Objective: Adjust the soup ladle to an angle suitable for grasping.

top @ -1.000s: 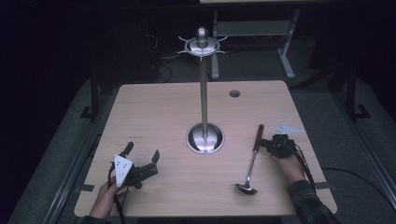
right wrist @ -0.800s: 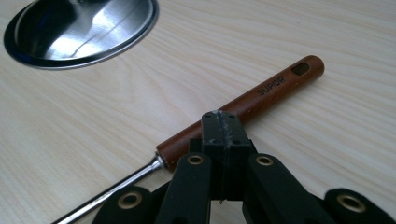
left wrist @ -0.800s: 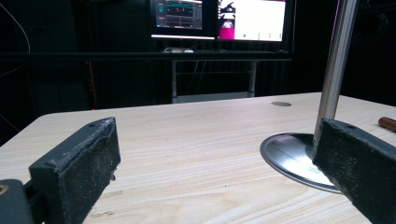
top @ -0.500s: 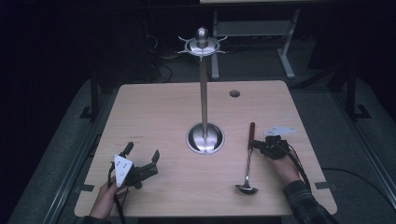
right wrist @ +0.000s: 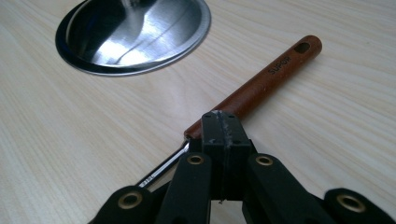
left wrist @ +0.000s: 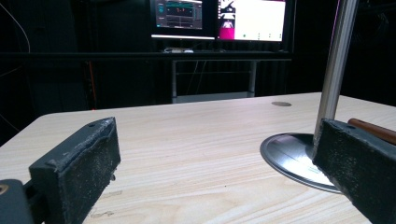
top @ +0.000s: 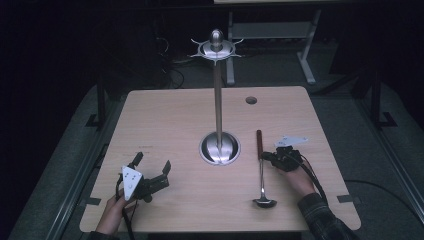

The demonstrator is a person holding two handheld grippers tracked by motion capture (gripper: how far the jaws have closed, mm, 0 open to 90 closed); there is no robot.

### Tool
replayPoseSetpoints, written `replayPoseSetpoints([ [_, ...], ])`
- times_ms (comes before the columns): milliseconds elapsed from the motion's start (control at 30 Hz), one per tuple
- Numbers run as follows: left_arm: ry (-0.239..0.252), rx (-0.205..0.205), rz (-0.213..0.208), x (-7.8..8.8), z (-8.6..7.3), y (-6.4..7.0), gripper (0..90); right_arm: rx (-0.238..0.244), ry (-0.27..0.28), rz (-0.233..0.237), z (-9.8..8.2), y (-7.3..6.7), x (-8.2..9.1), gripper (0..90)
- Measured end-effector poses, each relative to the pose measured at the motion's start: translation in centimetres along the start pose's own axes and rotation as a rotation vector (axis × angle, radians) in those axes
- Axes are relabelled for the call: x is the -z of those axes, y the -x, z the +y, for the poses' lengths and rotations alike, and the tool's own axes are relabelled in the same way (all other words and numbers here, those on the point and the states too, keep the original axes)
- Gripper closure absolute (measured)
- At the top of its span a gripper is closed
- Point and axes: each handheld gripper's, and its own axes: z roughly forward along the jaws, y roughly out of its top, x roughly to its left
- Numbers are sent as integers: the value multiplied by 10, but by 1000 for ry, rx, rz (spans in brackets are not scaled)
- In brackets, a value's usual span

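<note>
Reading "SUPOR" on the ladle (right wrist: 261, 88) handle takes the right gripper view.

Table (top: 175, 130): pale wood grain, matt, smooth.
Stand (top: 218, 115) at 12 o'clock: polished metal pole; mirror-glossy base (right wrist: 135, 32).
Ladle (top: 261, 170) at 4 o'clock: glossy reddish-brown wood handle (right wrist: 261, 88), shiny metal shaft and bowl.
Left gripper (left wrist: 215, 163) at 8 o'clock: matt black, 2 rough, grainy pads (left wrist: 93, 163).
</note>
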Motion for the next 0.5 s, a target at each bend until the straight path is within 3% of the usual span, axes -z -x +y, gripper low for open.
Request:
replayPoseSetpoints([
  [500, 0, 0, 0, 0, 0, 0, 2, 44, -6, 43, 6, -15, -10, 898],
])
